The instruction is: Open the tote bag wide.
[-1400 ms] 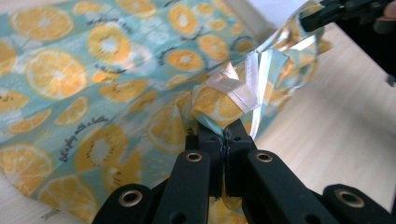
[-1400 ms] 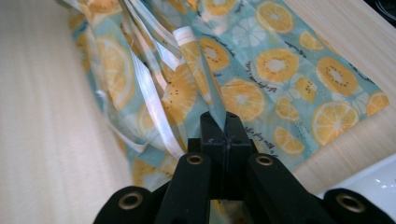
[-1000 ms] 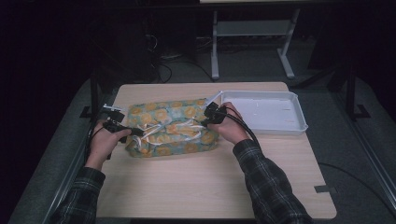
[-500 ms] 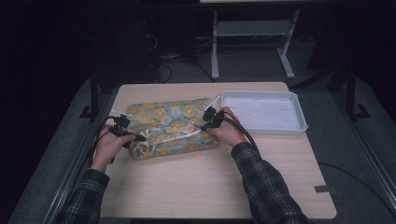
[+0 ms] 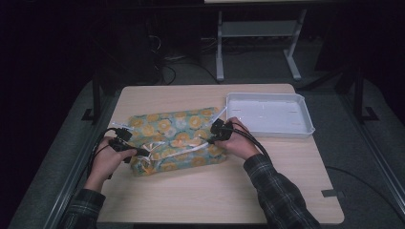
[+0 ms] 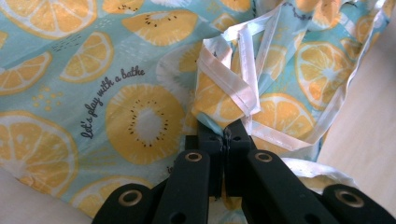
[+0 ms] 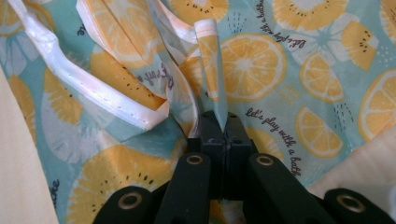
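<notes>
A pale blue cloth printed with orange and kiwi slices and hemmed in white tape lies bunched on the wooden table. At its left end my left gripper is shut on a folded corner of it. The left gripper view shows the jaws pressed together on the white-edged fold of the cloth. At the cloth's right end my right gripper is shut too. In the right gripper view its jaws pinch a narrow strip of the cloth.
A white rectangular tray stands on the table just right of the cloth, close behind the right hand. Bare tabletop lies between the cloth and the near edge. Dark floor, cables and a metal stand lie beyond the table.
Both hands have drawn toward the table's near side with the cloth's ends in their jaws. The cloth has shifted with them and is more bunched.
</notes>
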